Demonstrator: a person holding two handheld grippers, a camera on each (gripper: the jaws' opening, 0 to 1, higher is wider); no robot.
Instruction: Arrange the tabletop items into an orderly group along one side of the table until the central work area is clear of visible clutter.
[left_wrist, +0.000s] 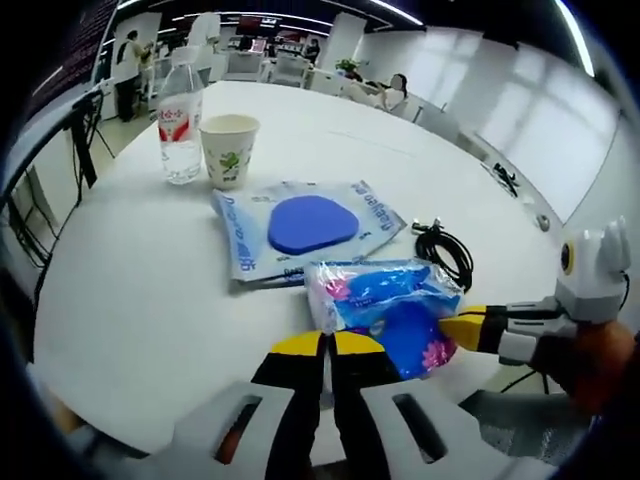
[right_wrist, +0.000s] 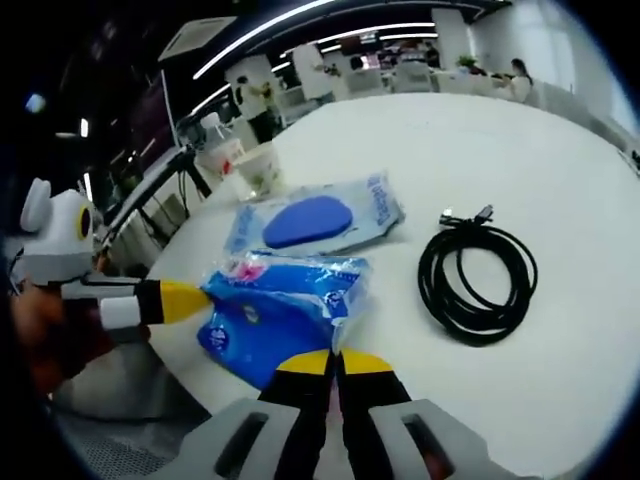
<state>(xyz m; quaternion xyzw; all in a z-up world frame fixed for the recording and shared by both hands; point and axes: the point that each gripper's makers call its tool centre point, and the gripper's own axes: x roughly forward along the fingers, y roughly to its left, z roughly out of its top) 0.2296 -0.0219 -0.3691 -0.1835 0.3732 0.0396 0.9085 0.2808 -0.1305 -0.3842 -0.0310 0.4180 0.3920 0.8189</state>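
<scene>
A crinkled blue plastic packet with pink flower print is being gripped from two sides near the lower edge of a round white table, low and right of centre in the left gripper view. The left gripper, rising from the bottom of that view, is being held with its two yellow-tipped black jaws pressed together at the packet's near edge; whether plastic is caught between them cannot be told. The right gripper, seen entering from the right edge, is being held with its yellow tips clenched against the packet's right end.

In the right gripper view the same packet is being shown left of centre, with the right gripper closed on its lower corner and the left gripper touching its left end.

One flat clear pouch with a blue oval pad inside is lying just beyond the packet, at frame centre. One coiled black cable is lying beside the packet's upper right. One paper cup with a green leaf print and one clear plastic water bottle with a red label are standing side by side at upper left, well apart from the packet.

People and chairs are being seen in the background at the top of both views.
</scene>
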